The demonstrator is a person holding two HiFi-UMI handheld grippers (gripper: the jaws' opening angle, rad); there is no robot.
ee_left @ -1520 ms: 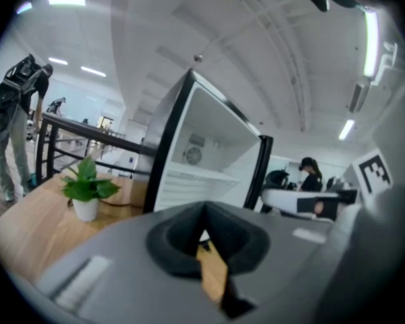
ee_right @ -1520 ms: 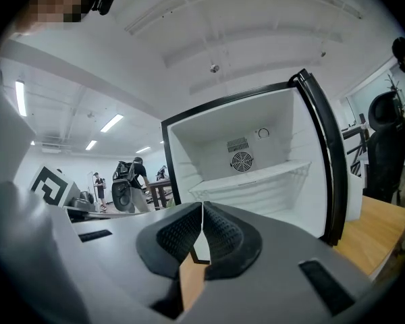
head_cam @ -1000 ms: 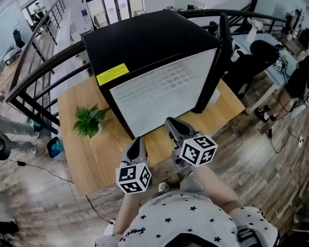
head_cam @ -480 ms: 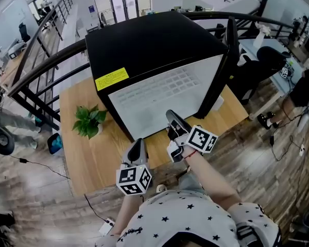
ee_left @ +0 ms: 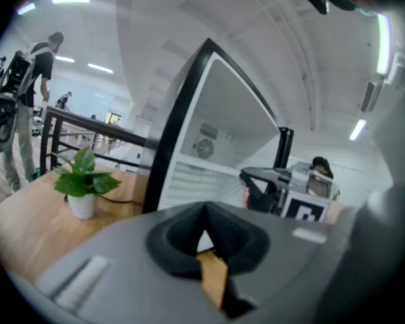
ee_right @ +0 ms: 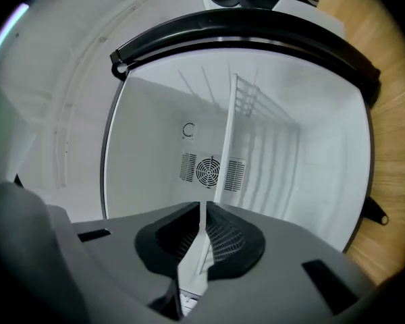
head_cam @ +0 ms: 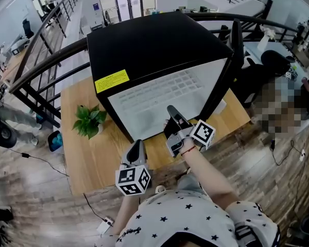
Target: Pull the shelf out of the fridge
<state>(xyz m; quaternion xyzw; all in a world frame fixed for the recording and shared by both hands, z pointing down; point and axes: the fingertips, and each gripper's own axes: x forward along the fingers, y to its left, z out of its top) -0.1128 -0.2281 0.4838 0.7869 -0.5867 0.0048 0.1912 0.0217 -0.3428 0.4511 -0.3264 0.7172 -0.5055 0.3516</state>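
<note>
The black mini fridge (head_cam: 154, 45) stands open on a wooden table (head_cam: 92, 153), showing its white inside. The white wire shelf (ee_right: 224, 154) crosses the inside; in the right gripper view it appears upright because that gripper is rolled onto its side. Its front edge runs straight in between the closed jaws. My right gripper (head_cam: 171, 116) is at the fridge's opening, shut on the shelf's front edge (ee_right: 202, 238). My left gripper (head_cam: 136, 147) hangs back over the table's front, shut and empty (ee_left: 204, 235). In its view the right gripper (ee_left: 260, 184) shows at the fridge mouth.
The fridge door (head_cam: 232, 55) stands open at the right. A small potted plant (head_cam: 88, 120) sits on the table left of the fridge. A fan grille (ee_right: 208, 171) is on the fridge's back wall. Black railings (head_cam: 46, 66) and office desks lie behind.
My right gripper has moved forward to the fridge opening and rolled onto its side, its marker cube now turned to the right. The left gripper has stayed in place.
</note>
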